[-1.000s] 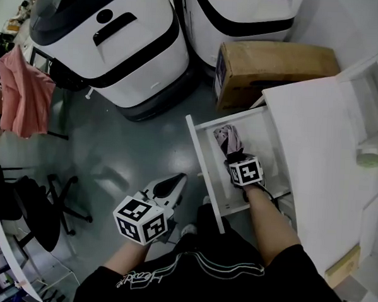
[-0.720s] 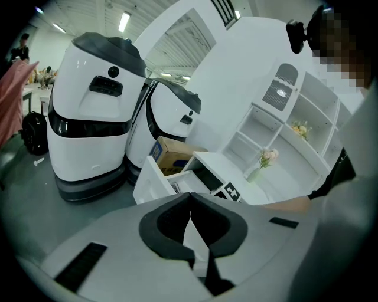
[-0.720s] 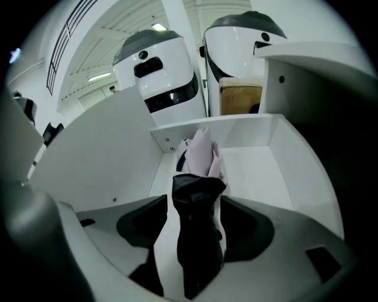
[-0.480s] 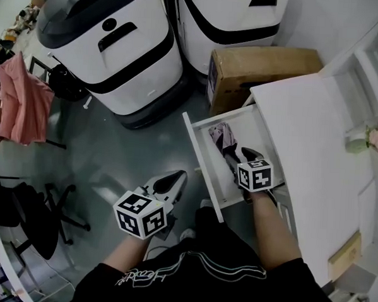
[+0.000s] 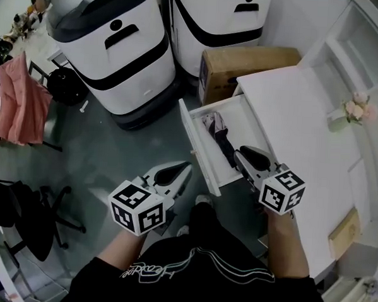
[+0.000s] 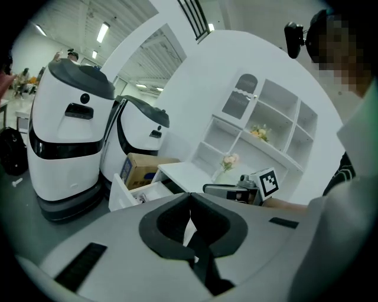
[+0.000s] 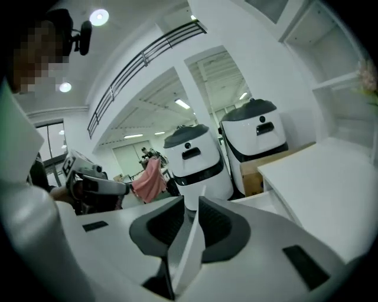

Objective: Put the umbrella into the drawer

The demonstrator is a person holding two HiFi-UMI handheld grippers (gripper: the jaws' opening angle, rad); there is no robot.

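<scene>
Lying crumpled in boxy white drawer (image 5: pixel 199 149): umbrella (image 5: pixel 216 131); left gripper (image 5: pixel 183 171) closed, right gripper (image 5: pixel 246 154) (empty) just narrowing.

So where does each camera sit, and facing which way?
Head view: on the head, facing steeply down at the drawer holding the umbrella; left gripper, right gripper and forearms show.
Left gripper view: on that gripper, along its shut jaws toward the desk; right gripper shows.
Right gripper view: along its empty jaws, which have just been closing, toward two white machines; left gripper shows.
Shared: machines, cardboard box.
</scene>
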